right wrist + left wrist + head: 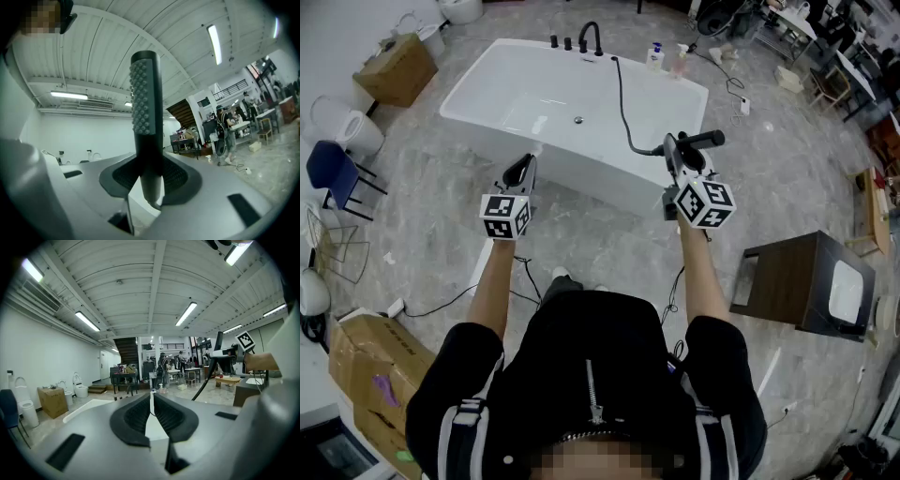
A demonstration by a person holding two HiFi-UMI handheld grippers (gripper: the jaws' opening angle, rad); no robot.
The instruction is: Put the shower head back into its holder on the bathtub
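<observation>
A white bathtub (487, 98) stands ahead of me, with a black faucet (591, 37) and small black fittings on its far rim. From that rim a black hose (623, 108) runs across the tub to the black shower head (701, 141). My right gripper (680, 157) is shut on the shower head's handle, over the tub's near right corner. In the right gripper view the studded shower head (145, 103) stands upright between the pads, at the right gripper (150, 180). My left gripper (523, 173) hovers at the tub's near edge; the left gripper (151, 404) is shut and holds nothing.
Bottles (655, 56) stand on the tub's far right corner. A cardboard box (397, 67), a toilet (352, 127) and a blue chair (333, 169) are at the left. A dark wooden side table (802, 281) is at the right. Cables lie on the marble floor.
</observation>
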